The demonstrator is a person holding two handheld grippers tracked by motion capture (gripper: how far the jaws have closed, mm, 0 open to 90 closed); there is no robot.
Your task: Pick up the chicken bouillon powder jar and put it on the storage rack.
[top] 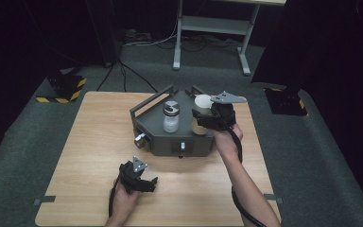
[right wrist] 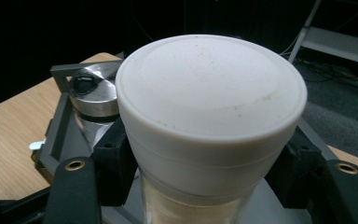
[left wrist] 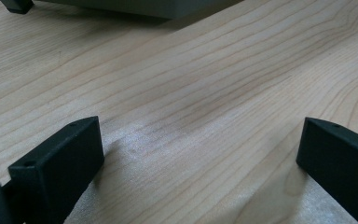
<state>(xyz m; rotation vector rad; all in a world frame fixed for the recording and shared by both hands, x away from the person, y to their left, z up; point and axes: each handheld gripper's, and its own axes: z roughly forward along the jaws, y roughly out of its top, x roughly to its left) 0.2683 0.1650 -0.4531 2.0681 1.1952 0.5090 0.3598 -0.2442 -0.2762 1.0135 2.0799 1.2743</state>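
A jar with a white lid [top: 201, 101] [right wrist: 209, 107] and pale contents is clamped just under the lid by my right gripper [top: 207, 117] [right wrist: 209, 172], over the right part of the grey rack [top: 142, 124]. Whether the jar rests on the rack or hangs above it I cannot tell. A second jar with a silver lid [top: 171, 116] [right wrist: 93, 93] stands on the rack to its left. My left gripper [top: 144, 183] [left wrist: 200, 158] lies low on the wooden table [top: 90, 142] near the front edge, jaws wide apart with bare wood [left wrist: 191, 93] between them.
The rack has raised rails at its back corners and a knob [top: 140, 139] on its front left face. A metal desk frame [top: 212, 28] stands on the carpet beyond the table. Yellow-black marked plates [top: 64, 87] lie on the floor at both sides.
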